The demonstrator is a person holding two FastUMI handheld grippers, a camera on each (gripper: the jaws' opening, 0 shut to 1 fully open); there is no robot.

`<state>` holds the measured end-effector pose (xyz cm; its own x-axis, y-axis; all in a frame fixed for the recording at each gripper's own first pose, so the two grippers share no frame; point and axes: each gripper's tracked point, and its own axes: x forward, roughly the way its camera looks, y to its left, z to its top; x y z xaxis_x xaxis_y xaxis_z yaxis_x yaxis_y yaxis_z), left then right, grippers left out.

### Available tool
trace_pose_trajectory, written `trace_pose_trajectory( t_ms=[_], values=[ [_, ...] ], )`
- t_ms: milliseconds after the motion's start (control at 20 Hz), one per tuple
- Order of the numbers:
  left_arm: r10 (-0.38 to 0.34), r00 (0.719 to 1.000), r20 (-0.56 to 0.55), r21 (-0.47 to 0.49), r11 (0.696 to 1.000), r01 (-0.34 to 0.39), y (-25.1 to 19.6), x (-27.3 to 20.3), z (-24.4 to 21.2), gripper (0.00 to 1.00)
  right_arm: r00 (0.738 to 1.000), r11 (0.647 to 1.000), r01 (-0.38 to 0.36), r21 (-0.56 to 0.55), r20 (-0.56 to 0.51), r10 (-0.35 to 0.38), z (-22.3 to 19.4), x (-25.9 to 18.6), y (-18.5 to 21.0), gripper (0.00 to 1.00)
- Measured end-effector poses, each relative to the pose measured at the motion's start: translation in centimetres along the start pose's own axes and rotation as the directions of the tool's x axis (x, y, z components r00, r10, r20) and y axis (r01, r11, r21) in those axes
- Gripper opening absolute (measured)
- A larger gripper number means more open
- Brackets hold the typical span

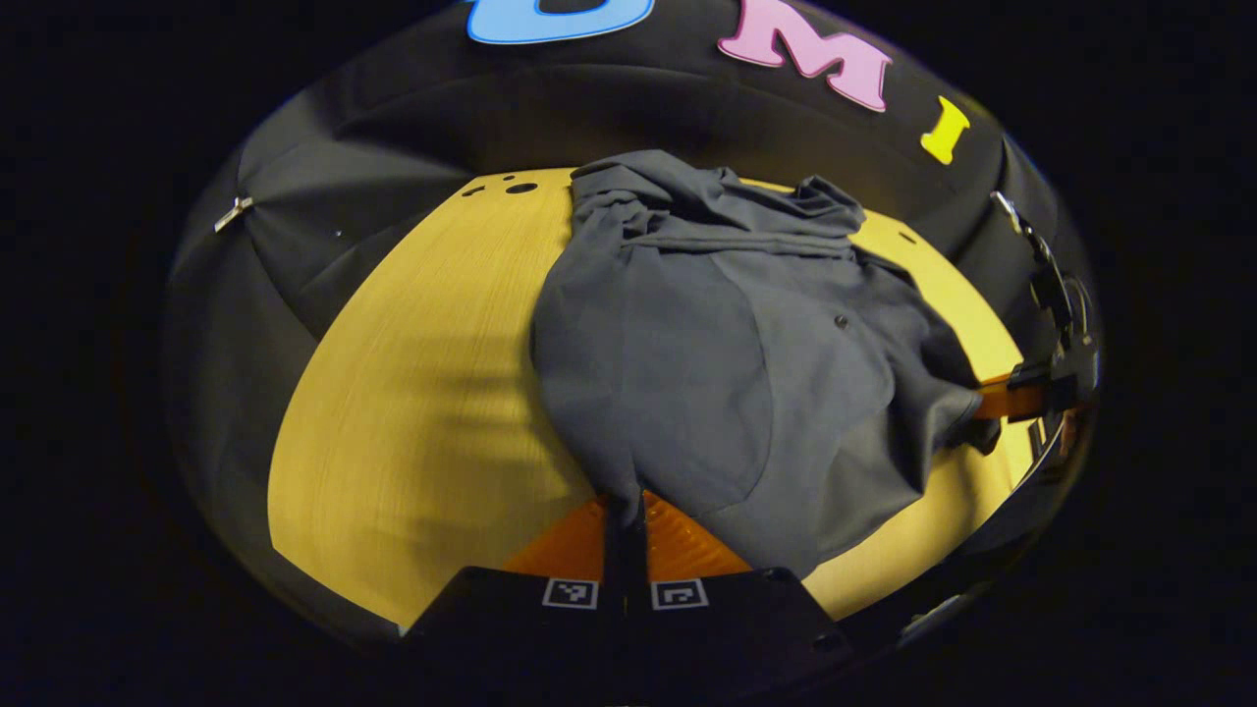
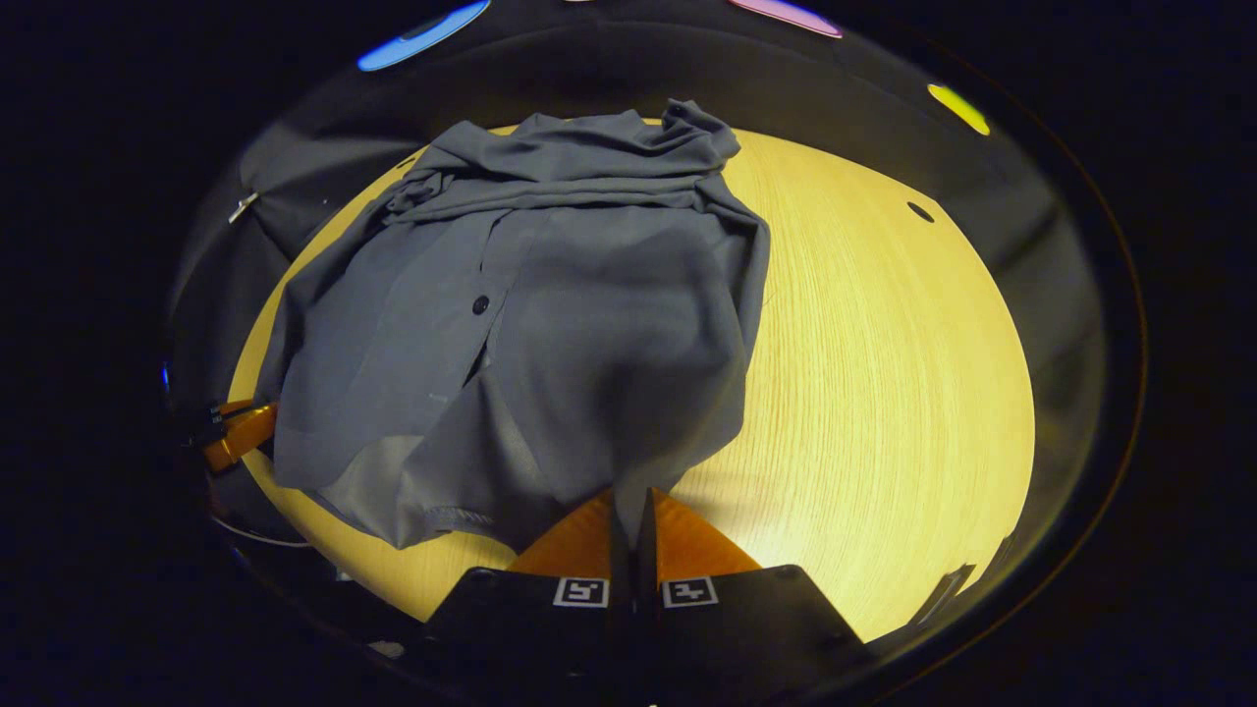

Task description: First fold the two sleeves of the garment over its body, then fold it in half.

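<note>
**Garment pinched at two hem corners on the wooden table**

The garment (image 1: pixel 727 363), a dark grey button-front shirt, lies heaped across the middle of the table (image 1: pixel 422 393), its collar end bunched toward the far edge and its lower edge drawn toward you. One small dark button (image 2: pixel 480 304) shows on the front placket in the right gripper view. Loose folds of cloth drape over the near side and hide most of what lies beneath, including the sleeves, whose position you cannot make out.

Your left gripper (image 1: pixel 625 511) sits low at the near edge of the table, its fingers pressed together with a fold of the shirt's hem caught between them. Your right gripper (image 2: pixel 628 506) is posed the same way, fingers closed on a corner of the hem, pointing toward the far side of the table. In the left gripper view, the right gripper appears at the far right, its tips against the shirt's edge. In the right gripper view, the left gripper appears at the far left, just beside the cloth.

The table is pale yellow wood with a fine grain and a few small dark holes (image 1: pixel 520 187) near its far edge. Black cloth walls surround it.
</note>
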<state>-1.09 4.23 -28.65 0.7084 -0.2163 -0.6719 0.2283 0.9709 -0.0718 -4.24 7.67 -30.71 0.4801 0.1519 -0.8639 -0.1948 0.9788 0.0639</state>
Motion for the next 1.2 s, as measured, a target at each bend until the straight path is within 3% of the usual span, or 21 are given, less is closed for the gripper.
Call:
trace_pose_trajectory(
  t_ms=[250, 400, 1200],
  values=[
    [-0.029, 0.996, 0.084, -0.13, 0.991, 0.04, -0.7, -2.4, 3.3, 0.05, 0.997, 0.994, -0.071, 0.087, 0.04, 0.068, 1.6, -1.9, 0.7, 0.05],
    [-0.03, 0.991, 0.13, -0.202, 0.978, 0.056, -0.6, -3.7, 4.9, 0.05, 0.993, 0.994, -0.093, 0.064, 0.079, 0.088, 2.7, -2.8, 0.9, 0.05],
    [-0.043, 0.949, 0.312, -0.206, 0.972, 0.111, -2.5, -5.0, 16.9, 0.05, 0.934, 0.98, -0.199, 0.029, 0.307, 0.18, 15.1, -5.4, 2.3, 0.05]
  ],
)
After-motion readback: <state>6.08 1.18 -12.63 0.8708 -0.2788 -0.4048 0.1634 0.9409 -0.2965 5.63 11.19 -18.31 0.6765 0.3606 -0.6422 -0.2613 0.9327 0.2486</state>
